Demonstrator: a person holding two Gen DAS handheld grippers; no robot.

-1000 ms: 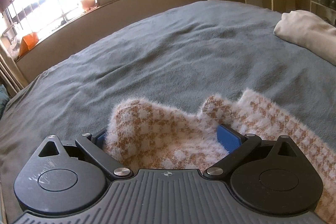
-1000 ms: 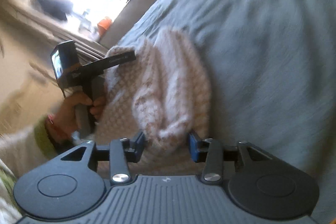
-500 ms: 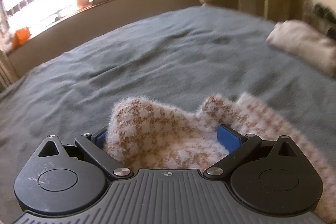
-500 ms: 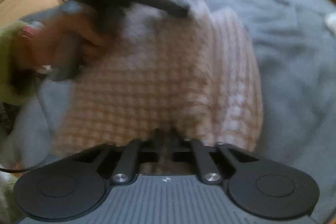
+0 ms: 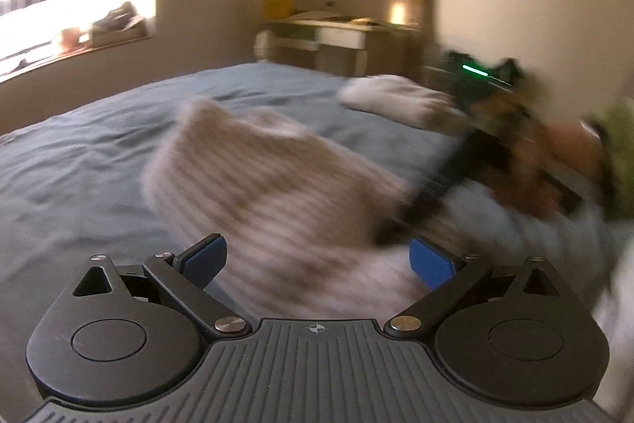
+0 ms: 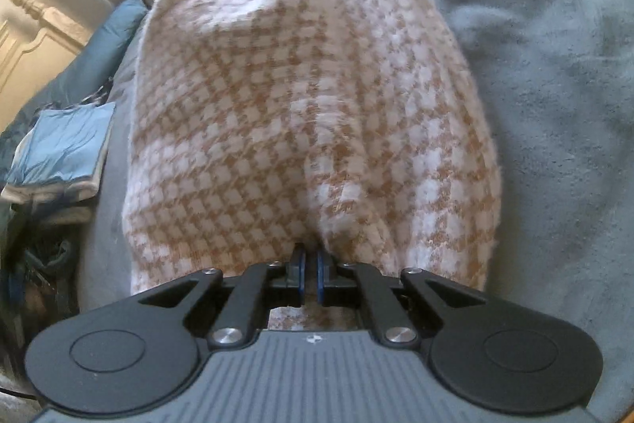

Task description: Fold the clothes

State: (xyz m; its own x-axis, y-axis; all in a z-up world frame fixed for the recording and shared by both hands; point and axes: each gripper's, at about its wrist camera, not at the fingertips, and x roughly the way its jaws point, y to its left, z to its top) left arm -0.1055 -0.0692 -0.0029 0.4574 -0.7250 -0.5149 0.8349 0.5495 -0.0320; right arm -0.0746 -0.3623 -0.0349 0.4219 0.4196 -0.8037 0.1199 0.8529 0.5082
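The sweater (image 6: 309, 113) lies on the grey bed (image 6: 554, 106), a fuzzy tan-and-white houndstooth knit already doubled into a narrow bundle; its long axis runs straight away from our right gripper (image 6: 310, 278), near hem at the jaws, far end with a raised fold pointing toward the window side. Our right jaws have just been closing and now stand clenched on the near edge of the sweater, knit pinched between the 2 blue pads; we judge this a firm hold on the hem.

Our left gripper (image 5: 317, 260) has its jaws released, the pads wide apart; in the blurred left view the sweater sits in front of and between them, but nothing is pressed, so we count it as letting go. In that view our right hand (image 5: 527, 161) and its tool cross in from the right, at the sweater's right edge.

The relation that matters: the sweater stretches lengthwise ahead of the right jaws, so a fold along that axis would mean carrying the held hem forward over the far end; the right hand is the nearer one, in fact attached.

Outward: a pale garment (image 5: 396, 102) lies further up the bed, well apart; folded blue cloth (image 6: 67, 153) sits beside the sweater at the bed's left; a desk (image 5: 340, 38) stands by the far wall.
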